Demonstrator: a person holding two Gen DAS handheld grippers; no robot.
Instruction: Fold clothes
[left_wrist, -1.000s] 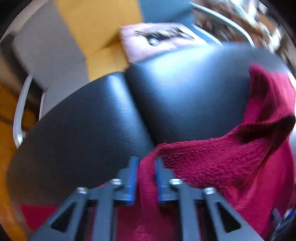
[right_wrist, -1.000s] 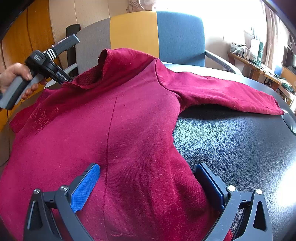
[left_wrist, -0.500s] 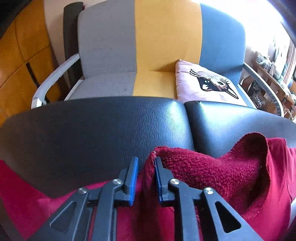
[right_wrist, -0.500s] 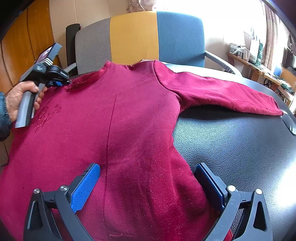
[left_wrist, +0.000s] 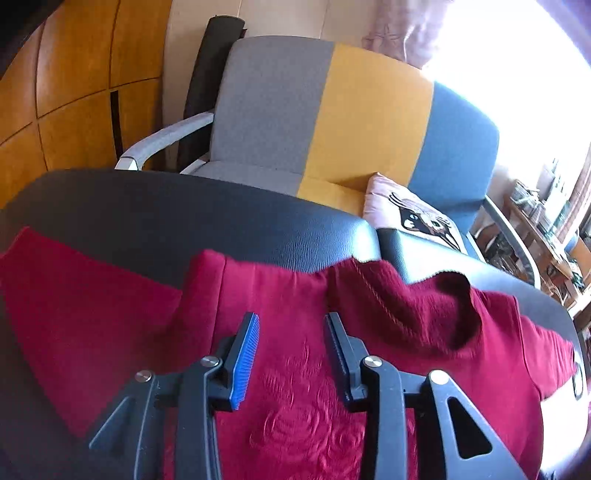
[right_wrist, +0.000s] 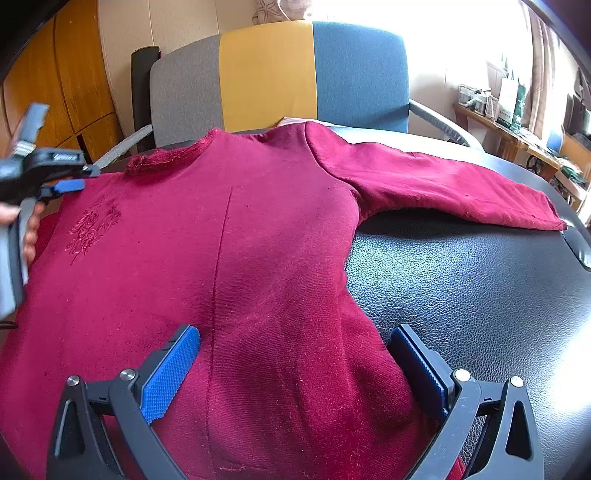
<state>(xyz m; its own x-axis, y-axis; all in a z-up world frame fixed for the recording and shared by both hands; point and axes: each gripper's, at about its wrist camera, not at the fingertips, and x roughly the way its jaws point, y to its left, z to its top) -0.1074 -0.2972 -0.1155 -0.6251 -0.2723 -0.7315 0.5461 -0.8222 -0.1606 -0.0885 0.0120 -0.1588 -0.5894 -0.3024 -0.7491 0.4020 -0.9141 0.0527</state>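
Hardly any writing can be read. The left gripper (right_wrist: 68, 184), far left in the right wrist view, has a small pale mark on its black body, too blurred to make out. The green-and-white packs (right_wrist: 511, 107) on the far right shelf (right_wrist: 517, 138) carry print too small to read, and the sweater (right_wrist: 229, 258) has only embroidery, not letters.

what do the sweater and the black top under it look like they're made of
Sweater: soft matte knit, likely cotton or fleece; fuzzy lint, ribbed collar.
Black top: leather or faux leather, can't tell which; pebbled grain, glossy highlights.
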